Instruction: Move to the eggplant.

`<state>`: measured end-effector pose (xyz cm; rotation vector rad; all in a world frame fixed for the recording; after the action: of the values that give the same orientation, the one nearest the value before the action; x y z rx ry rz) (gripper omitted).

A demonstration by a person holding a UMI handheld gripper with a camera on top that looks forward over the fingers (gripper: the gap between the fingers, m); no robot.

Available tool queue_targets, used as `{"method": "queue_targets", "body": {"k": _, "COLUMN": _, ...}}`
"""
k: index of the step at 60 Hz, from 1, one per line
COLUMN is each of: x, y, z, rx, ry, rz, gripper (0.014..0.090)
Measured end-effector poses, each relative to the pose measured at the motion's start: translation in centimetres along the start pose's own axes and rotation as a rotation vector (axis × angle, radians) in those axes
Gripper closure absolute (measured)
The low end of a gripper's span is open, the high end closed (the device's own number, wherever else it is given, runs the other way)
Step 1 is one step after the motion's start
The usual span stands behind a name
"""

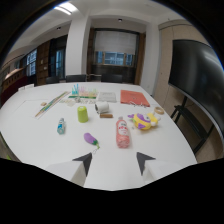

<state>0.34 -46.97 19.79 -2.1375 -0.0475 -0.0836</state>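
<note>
A small purple eggplant (90, 139) with a green stem lies on the white table (165, 145), just ahead of the left finger. My gripper (115, 161) hovers above the table's near part, its two dark fingertips (84, 161) spread wide with nothing between them. A pink-labelled bottle (122, 132) lies ahead of the gap between the fingers, to the right of the eggplant.
Beyond the eggplant stand a green cylinder (82, 114) and a small blue-labelled bottle (61, 126). A yellow and purple toy (144, 121), a white roll (102, 107), an orange sheet (134, 97) and wooden sticks (50, 105) lie farther back. Chairs and a dark screen (197, 75) border the table.
</note>
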Motion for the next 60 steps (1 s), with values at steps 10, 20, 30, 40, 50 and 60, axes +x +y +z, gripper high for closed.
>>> {"method": "queue_targets", "body": {"k": 10, "x": -1.5, "y": 1.9, "z": -3.4, "rx": -0.016, "ry": 0.041, "rz": 0.001, "gripper": 0.0199}}
{"method": "queue_targets", "body": {"k": 20, "x": -5.1, "y": 4.3, "z": -4.7, "rx": -0.047, "ry": 0.030, "rz": 0.003, "gripper": 0.0200}}
{"method": "queue_targets", "body": {"k": 30, "x": -8.8, "y": 4.8, "z": -1.6, "rx": -0.062, "ry": -0.007, "rz": 0.005, "gripper": 0.0198}}
{"method": "queue_targets", "body": {"k": 40, "x": -10.7, "y": 3.7, "z": 5.5, "rx": -0.048, "ry": -0.027, "rz": 0.004, "gripper": 0.0201}}
{"method": "queue_targets", "body": {"k": 50, "x": -10.5, "y": 3.2, "z": 13.6, "rx": -0.084, "ry": -0.039, "rz": 0.034, "gripper": 0.0198}}
{"method": "queue_targets", "body": {"k": 60, "x": -10.6, "y": 4.0, "z": 18.9, "rx": -0.131, "ry": -0.056, "rz": 0.028, "gripper": 0.0203}}
